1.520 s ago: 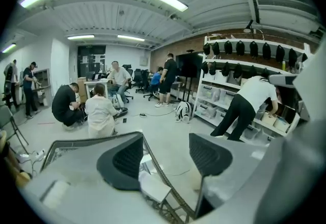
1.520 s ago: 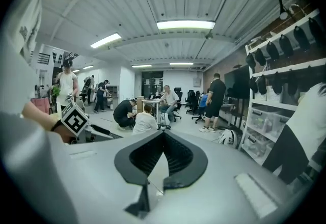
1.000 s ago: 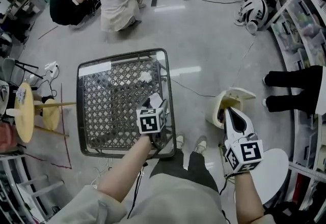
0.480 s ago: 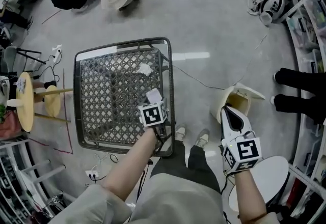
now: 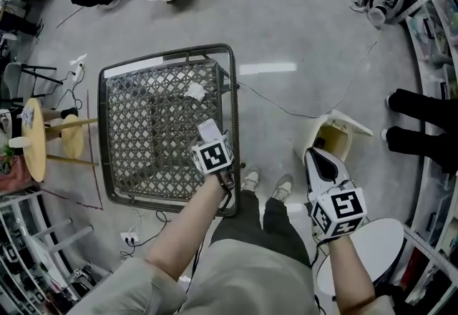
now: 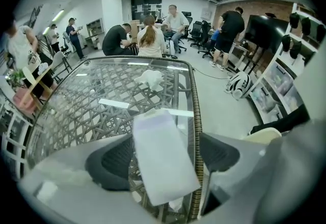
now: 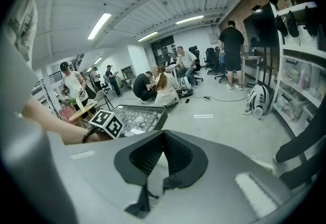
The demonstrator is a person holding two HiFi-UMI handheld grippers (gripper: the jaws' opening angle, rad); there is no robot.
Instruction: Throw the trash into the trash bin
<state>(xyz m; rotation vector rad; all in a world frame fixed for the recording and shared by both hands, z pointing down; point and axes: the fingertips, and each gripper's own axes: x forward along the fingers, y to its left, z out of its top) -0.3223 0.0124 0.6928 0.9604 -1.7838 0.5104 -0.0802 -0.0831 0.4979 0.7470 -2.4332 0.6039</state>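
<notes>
One white paper slip (image 6: 162,139) lies lengthwise between your left gripper's (image 6: 165,158) opening jaws, unpinched, at the glass-topped wicker table's (image 5: 164,66) right edge. The cream plastic bin (image 5: 330,136) stands right of the table, beside your pressed-together right gripper (image 7: 163,152).

Tissue wad (image 5: 195,91) on table (image 5: 164,57) mid-back, paper slip (image 5: 208,130) at rt edge, bin (image 5: 330,136) on floor further rt

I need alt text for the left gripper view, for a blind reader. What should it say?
A white paper slip sits between the opening jaws of the left gripper, at the edge of a glass-topped wicker table; a crumpled tissue lies farther back.
</notes>
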